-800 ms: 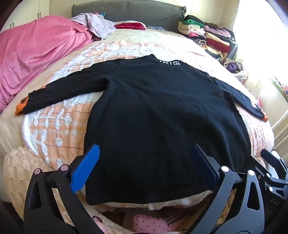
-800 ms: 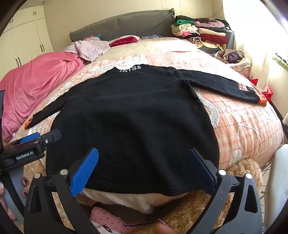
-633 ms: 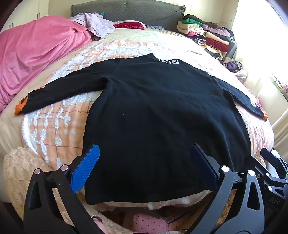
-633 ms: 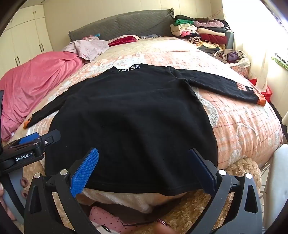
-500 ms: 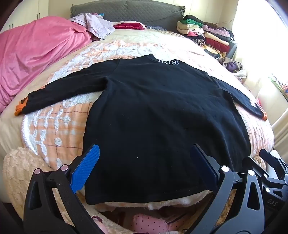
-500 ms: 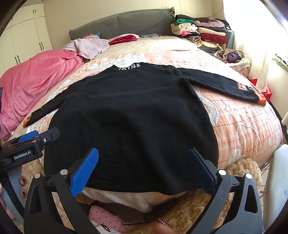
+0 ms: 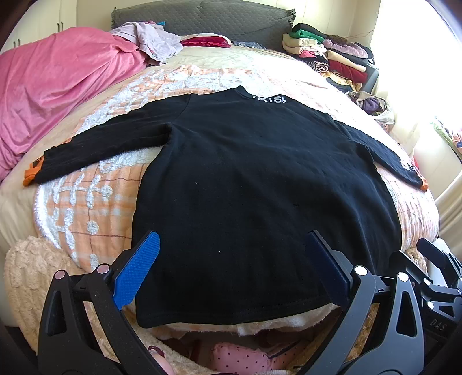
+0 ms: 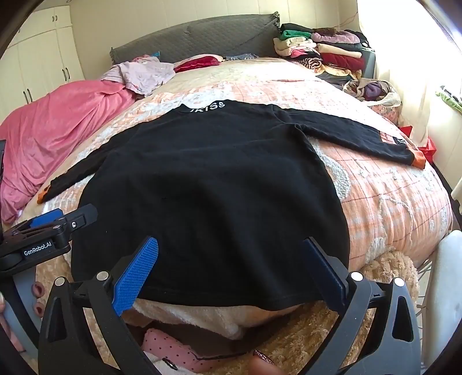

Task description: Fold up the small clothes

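A black long-sleeved top [image 7: 260, 184] [image 8: 219, 184] lies flat on the bed, sleeves spread to both sides, orange cuffs [image 7: 29, 176] [image 8: 418, 158] at the ends and white lettering at the collar. My left gripper [image 7: 231, 268] hovers open above the hem's left part, nothing between its blue pads. Over the hem's right part my right gripper [image 8: 231, 268] stands open too, holding nothing. The left gripper also shows at the left edge of the right wrist view [image 8: 46, 230].
The orange-and-white checked bedspread [image 7: 86, 202] covers the bed. A pink blanket [image 7: 57, 75] is heaped at the left. Folded clothes [image 8: 326, 52] are stacked at the back right. A lilac garment [image 8: 138, 75] lies near the grey headboard [image 7: 202, 17]. Fluffy beige blanket [image 8: 384, 271] hangs over the near edge.
Both views have shifted only slightly; the top and both grippers stay as they were, jaws wide.
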Demonstrator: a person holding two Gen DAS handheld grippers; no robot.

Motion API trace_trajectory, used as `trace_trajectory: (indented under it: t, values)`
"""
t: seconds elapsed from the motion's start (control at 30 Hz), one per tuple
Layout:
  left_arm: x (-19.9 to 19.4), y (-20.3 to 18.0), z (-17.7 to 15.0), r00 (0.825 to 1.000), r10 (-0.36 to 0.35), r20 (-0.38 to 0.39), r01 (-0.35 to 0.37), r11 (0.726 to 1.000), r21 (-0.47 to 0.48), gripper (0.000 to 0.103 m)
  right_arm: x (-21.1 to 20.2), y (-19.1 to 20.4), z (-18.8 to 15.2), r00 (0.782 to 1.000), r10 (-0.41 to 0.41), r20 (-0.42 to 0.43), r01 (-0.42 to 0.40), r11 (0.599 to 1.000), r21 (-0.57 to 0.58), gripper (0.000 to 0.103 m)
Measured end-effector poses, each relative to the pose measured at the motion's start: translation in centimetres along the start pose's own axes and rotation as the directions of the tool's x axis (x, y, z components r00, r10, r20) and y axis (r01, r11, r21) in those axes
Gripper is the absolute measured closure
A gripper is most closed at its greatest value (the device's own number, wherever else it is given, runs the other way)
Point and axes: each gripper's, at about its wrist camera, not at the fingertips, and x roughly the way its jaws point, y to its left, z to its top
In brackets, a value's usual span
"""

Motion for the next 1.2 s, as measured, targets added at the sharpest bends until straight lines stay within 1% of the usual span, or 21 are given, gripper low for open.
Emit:
trace_trajectory:
  t: [1.2]
  values:
    - [-0.14,0.02,0.11,1.000,0.000,0.002,0.000,1.000,0.006,0.008,-0.26,0.17,-0.04,1.000,0.002,0.008,-0.002,1.000,0.007,0.004]
